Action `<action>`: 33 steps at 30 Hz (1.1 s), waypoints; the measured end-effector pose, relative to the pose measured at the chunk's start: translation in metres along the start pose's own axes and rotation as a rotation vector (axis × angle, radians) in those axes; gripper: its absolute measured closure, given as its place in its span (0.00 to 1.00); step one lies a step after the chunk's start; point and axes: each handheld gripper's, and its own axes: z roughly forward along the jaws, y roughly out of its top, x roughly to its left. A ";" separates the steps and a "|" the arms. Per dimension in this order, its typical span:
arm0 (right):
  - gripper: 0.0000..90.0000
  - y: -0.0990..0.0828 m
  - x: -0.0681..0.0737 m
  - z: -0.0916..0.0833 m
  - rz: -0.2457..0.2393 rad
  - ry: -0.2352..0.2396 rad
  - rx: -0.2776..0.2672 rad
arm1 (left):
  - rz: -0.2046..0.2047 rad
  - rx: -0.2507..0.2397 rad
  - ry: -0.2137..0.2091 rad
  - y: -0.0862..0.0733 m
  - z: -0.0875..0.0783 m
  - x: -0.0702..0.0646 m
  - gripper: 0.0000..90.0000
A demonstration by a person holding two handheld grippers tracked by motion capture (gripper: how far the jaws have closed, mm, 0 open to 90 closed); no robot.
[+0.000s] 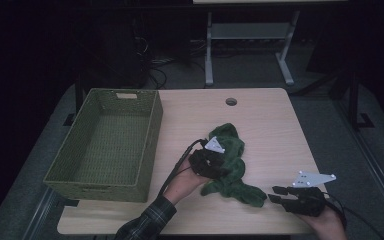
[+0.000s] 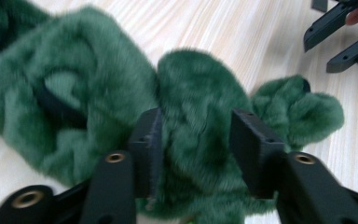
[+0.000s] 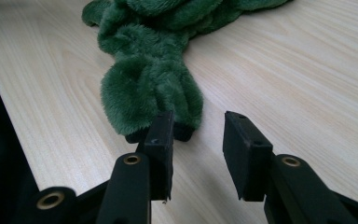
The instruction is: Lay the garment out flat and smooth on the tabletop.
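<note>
**Green plush garment straddled, not yet gripped**

Green plush fabric, a fluffy garment [image 1: 227, 167], lay crumpled on the table a little toward the near edge, right of centre. Nearest the person, by the near right corner, the right gripper [image 1: 276, 194] rested low with its fingers [image 3: 161, 140] parted and nothing between them; one tip of the cloth ended just ahead of them, touching the left one or just short of it. Slightly farther in, the left gripper [image 1: 215, 162] sat over the middle of the garment, its fingers [image 2: 148, 140] spread either side of a thick fold without visibly pinching it. The step appeared to be taking hold of the cloth. The next move likely called for the left fingers to close on that fold, and for the right ones to advance onto the tip before closing. Beyond, along the left edge, stood an empty woven green basket [image 1: 150, 145], and near the far edge a round cable hole [image 1: 231, 102]. No brand, label or writing was legible.
</note>
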 end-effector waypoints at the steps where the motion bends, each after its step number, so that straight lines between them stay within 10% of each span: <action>1: 0.70 0.000 0.000 0.000 -0.008 0.000 -0.001 | -0.007 0.008 -0.005 -0.002 0.001 0.001 0.74; 3: 0.70 0.001 0.001 0.001 -0.006 0.001 0.003 | 0.003 0.032 -0.008 -0.005 0.002 0.002 0.90; 10: 0.70 0.001 0.002 0.001 -0.004 0.001 0.003 | -0.022 0.004 0.022 -0.014 -0.020 0.000 0.98; 19: 0.70 0.002 0.004 0.003 -0.014 0.001 0.008 | -0.180 -0.005 0.177 -0.060 -0.046 0.003 0.97; 25: 0.70 0.002 0.004 0.004 -0.011 0.002 0.011 | -0.170 0.014 0.208 -0.070 -0.047 -0.002 0.88; 33: 0.70 0.002 0.004 0.004 -0.007 0.001 0.009 | -0.119 -0.090 0.190 -0.055 -0.067 -0.020 0.73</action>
